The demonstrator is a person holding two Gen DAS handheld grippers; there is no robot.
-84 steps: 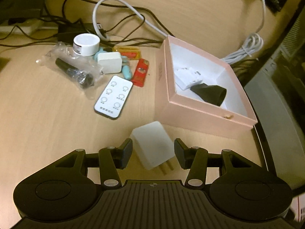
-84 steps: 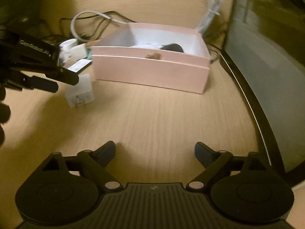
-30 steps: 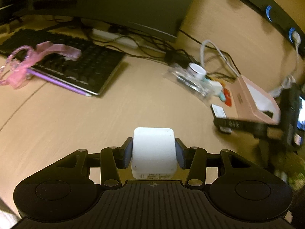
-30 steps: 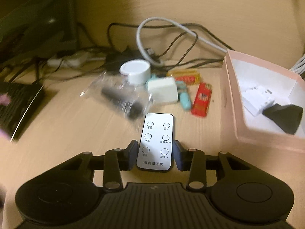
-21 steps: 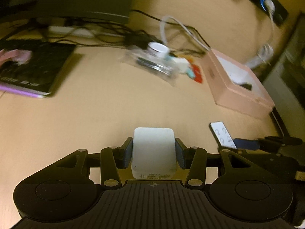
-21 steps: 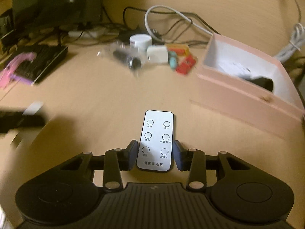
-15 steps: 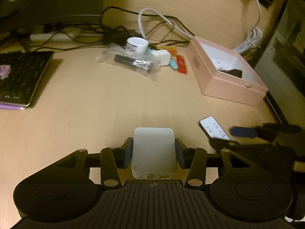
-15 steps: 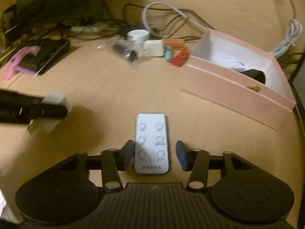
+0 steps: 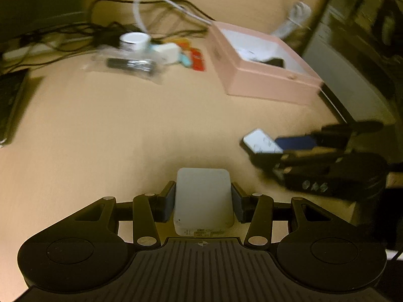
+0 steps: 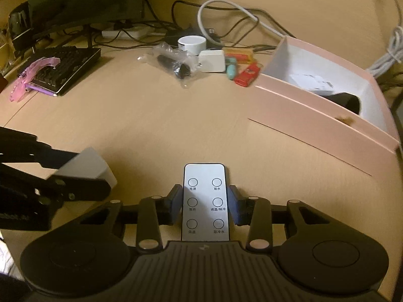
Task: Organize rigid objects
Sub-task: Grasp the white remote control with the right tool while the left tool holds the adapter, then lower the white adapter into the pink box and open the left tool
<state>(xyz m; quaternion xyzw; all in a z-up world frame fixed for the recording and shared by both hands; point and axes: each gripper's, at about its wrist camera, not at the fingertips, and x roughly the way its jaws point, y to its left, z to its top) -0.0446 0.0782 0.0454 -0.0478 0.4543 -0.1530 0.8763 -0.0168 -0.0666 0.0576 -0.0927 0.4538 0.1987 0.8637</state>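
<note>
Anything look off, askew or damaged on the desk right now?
Nothing damaged or spilled. The pink box sits askew to the desk edge, and a pink ribbon lies draped over the keyboard. Both grippers hold their items squarely.

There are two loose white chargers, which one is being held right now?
The white charger clamped in the left claw. The other white charger lies on the desk beside the red lighter.

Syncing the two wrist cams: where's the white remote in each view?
Left wrist: white remote at right of centre, blurred, held in the right hand-held gripper.
Right wrist: bottom centre, clamped between the fingers.
Shared landmark: pink box, upper right in both.
</note>
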